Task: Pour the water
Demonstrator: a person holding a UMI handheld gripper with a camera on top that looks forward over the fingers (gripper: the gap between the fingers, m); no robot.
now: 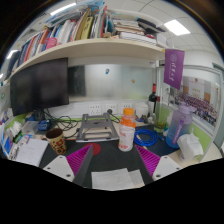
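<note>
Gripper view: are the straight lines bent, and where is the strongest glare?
In the gripper view, the long white wall shelf curves strongly, a wide-angle distortion; the brightest glare comes from the rectangular ceiling light panel; the white bottle with orange cap, just ahead of the open hand-held gripper, looks evenly lit.

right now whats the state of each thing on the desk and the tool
tool: open, holding nothing, pink pads apart
white plastic bottle with orange cap: upright, capped, on the desk just ahead of the fingers
dark glass bottle: upright, beyond the white bottle
dark monitor: screen off
brown paper cup: upright, contents cannot be told
shelf of books: books upright, a few stacked flat
</note>
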